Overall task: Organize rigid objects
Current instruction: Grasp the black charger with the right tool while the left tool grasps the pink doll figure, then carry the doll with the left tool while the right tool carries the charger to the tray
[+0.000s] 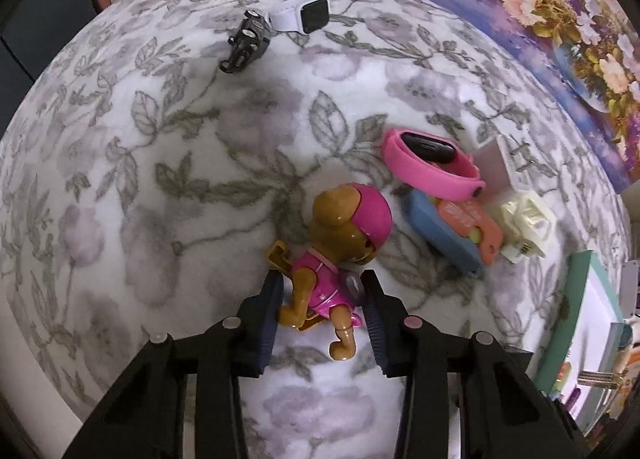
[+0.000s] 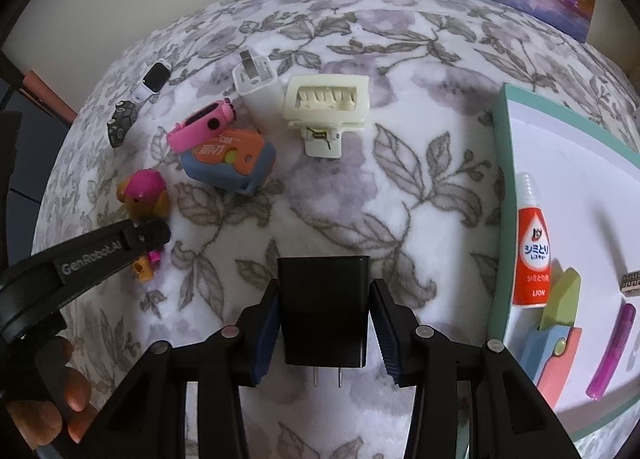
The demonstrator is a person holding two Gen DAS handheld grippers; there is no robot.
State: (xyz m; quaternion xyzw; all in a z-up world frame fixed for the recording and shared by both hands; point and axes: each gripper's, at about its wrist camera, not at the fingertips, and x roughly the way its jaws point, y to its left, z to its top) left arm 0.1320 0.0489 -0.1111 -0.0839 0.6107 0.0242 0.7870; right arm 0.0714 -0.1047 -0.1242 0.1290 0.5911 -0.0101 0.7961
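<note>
My left gripper (image 1: 320,291) points steeply down over the flowered blanket (image 1: 160,187), its pads pressed on the pink body of the toy dog figure (image 1: 340,255). My right gripper (image 2: 324,311) grips the black charger (image 2: 324,307), prongs toward me. Far left of the charger lie the pink wristband (image 2: 202,125) on the blue-and-orange toy (image 2: 230,159), the white adapter (image 2: 256,83) and the cream clip (image 2: 326,111). On my right sits the teal-edged tray (image 2: 505,195) with a red stain-remover tube (image 2: 532,247).
</note>
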